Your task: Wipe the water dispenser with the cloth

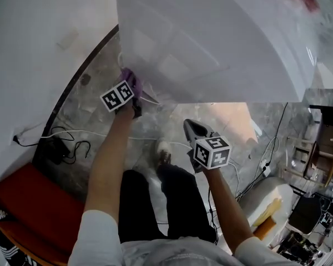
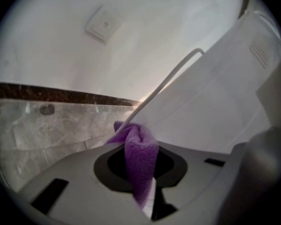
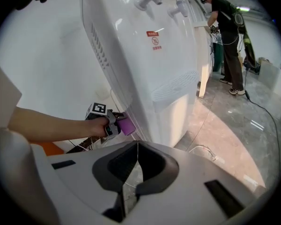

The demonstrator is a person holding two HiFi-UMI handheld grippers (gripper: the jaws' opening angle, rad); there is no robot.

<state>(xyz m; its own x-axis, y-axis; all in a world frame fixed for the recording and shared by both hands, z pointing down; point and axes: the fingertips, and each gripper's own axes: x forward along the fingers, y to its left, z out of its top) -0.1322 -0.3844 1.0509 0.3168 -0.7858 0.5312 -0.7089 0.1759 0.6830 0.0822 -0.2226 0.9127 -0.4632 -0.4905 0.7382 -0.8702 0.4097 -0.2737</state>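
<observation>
Two grippers showed: the left gripper (image 1: pixel 130 96) clamped the purple cloth (image 2: pixel 140 158), long axis six-to-twelve o'clock, tip touching the water dispenser (image 1: pixel 211 37); the right gripper (image 1: pixel 193 127), at four o'clock, was pinched together.

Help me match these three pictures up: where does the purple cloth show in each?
Head view: purple cloth upper left of centre, at the left gripper's tip, against the water dispenser.
Left gripper view: bottom centre, pinched between the jaws.
Right gripper view: small, left of centre, at the dispenser's side.
Shared landmark: the white water dispenser body.
</observation>
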